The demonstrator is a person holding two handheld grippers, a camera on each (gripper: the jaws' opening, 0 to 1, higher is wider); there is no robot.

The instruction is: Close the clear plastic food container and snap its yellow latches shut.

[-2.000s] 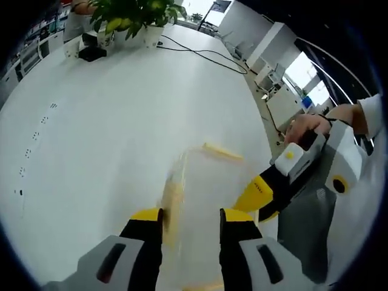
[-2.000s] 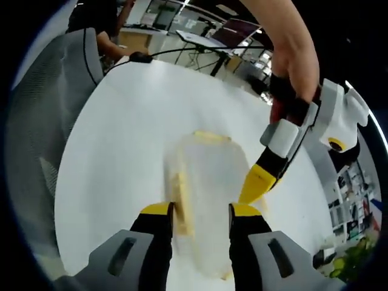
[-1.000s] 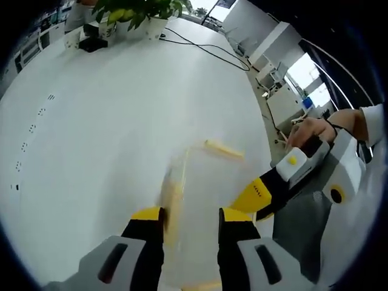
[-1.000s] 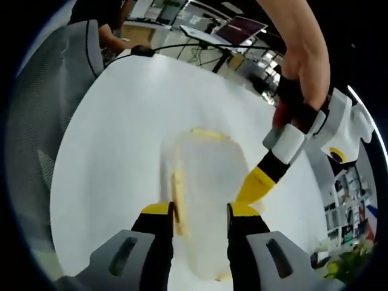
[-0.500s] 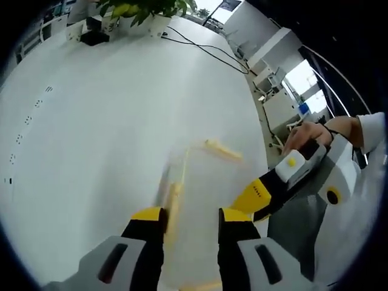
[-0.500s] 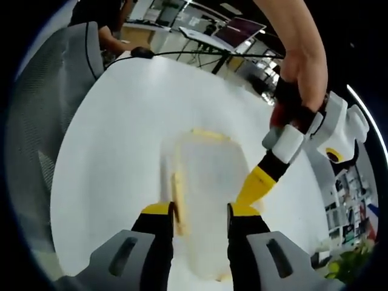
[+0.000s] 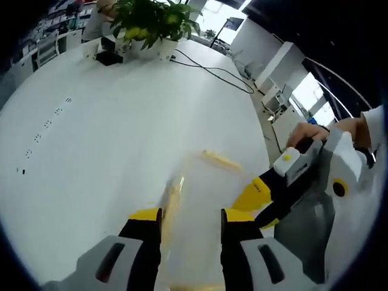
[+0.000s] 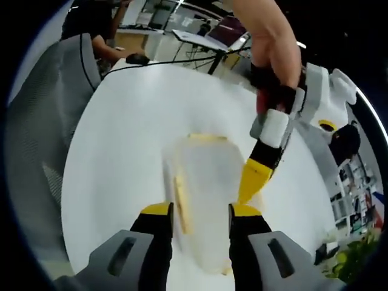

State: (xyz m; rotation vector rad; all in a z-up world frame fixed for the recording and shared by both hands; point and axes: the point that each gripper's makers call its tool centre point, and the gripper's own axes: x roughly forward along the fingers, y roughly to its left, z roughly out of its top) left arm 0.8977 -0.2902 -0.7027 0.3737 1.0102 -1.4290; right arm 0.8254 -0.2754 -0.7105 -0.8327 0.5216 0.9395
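White table (image 7: 121, 121), container (image 8: 206, 194), perhaps planter (image 7: 148, 48)

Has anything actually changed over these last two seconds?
Very little. The views tilted a bit, so the hands shifted slightly. The container sits where it was on the white table, its lid down, with the left gripper and right gripper still poised at its sides.

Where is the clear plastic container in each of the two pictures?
Left gripper view: the container sits low and centre, between that view's own jaws.
Right gripper view: the container sits centre, just above the jaws.
Shared landmark: the white table beneath it.
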